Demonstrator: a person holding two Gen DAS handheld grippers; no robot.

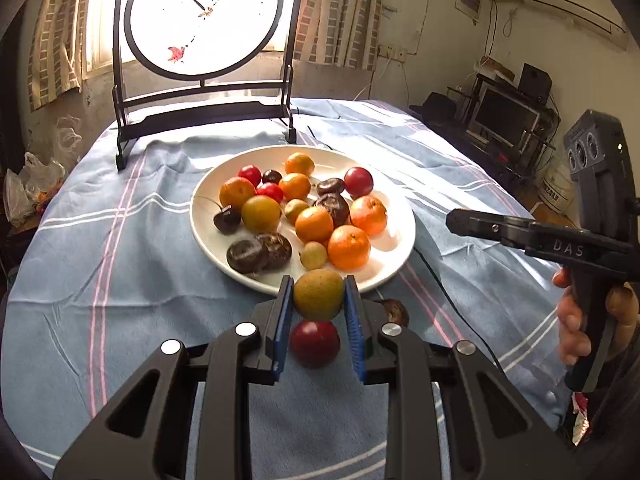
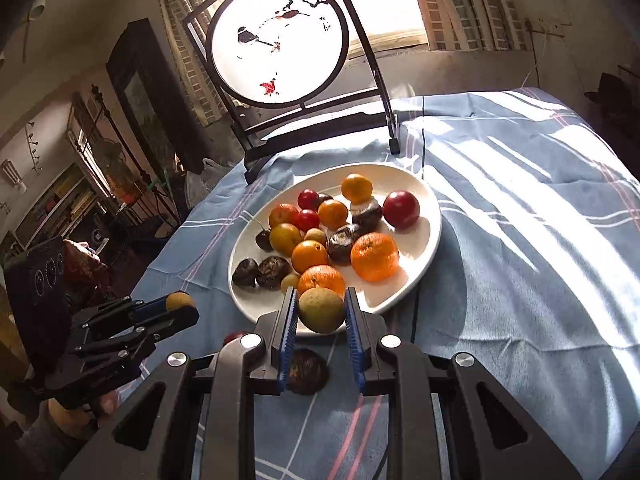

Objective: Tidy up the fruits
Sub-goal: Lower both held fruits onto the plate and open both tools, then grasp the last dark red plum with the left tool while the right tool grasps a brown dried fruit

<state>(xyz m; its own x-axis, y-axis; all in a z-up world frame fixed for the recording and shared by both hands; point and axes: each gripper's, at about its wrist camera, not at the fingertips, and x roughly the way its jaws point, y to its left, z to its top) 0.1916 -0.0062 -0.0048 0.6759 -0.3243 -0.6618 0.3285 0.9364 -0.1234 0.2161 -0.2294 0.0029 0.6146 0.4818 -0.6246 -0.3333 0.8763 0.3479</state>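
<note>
A white plate (image 1: 400,216) on the blue striped cloth holds several oranges, red plums, dark chestnuts and small yellow-green fruits; it also shows in the right wrist view (image 2: 434,220). My left gripper (image 1: 319,300) is shut on a yellow-green fruit (image 1: 319,294), held above the cloth just short of the plate's near rim. Under it lie a red plum (image 1: 315,343) and a dark chestnut (image 1: 396,312). My right gripper (image 2: 321,312) is shut on a similar yellow-green fruit (image 2: 321,310) at the plate's near rim, above a dark chestnut (image 2: 306,372).
A black stand with a round painted screen (image 1: 204,20) stands behind the plate at the table's far edge. The right gripper's body (image 1: 560,240) shows at right in the left wrist view; the left gripper's (image 2: 120,332) at left in the right wrist view.
</note>
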